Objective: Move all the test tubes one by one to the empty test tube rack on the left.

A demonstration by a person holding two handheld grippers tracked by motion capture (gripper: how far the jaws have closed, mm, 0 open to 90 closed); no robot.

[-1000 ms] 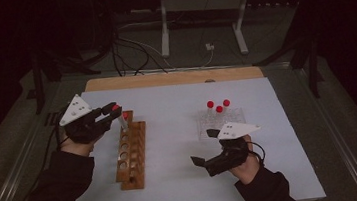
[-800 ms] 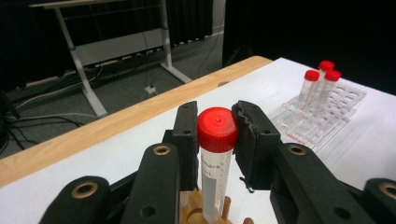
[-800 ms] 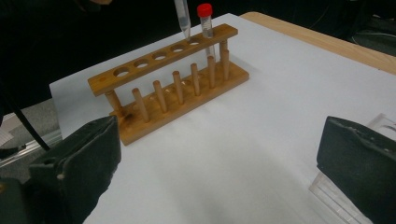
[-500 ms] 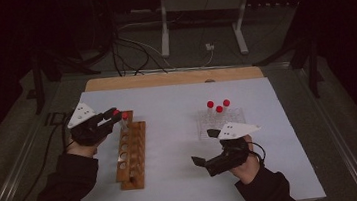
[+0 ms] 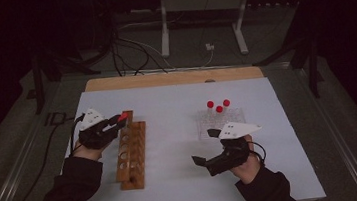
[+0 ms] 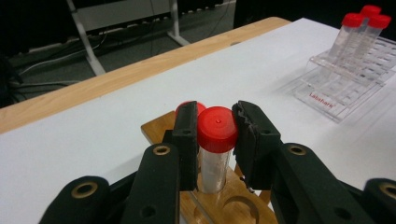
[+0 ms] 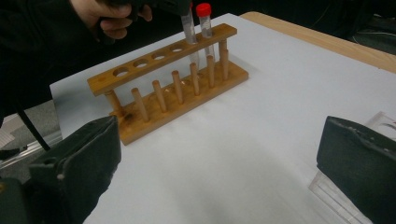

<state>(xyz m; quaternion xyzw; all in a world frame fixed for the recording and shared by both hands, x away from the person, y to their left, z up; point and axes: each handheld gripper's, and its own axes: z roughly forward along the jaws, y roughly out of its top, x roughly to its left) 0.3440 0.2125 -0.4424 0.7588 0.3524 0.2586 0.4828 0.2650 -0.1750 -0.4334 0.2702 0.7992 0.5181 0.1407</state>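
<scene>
Left gripper (image 6: 216,135) clamped on a red-capped tube (image 6: 215,154), upright, lower end inside a hole of the wooden rack (image 5: 131,154) at the rack's 12 o'clock end, just beside a second capped tube (image 7: 204,23). Right gripper (image 5: 205,148) spread wide, holding nothing, at 6 o'clock of the clear rack (image 5: 219,121).

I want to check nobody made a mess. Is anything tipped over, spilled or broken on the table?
Nothing stands out. The wooden rack sits flat with one tube upright in it, the left gripper holds another tube straight over a hole, and three tubes stand upright in the clear rack.
</scene>
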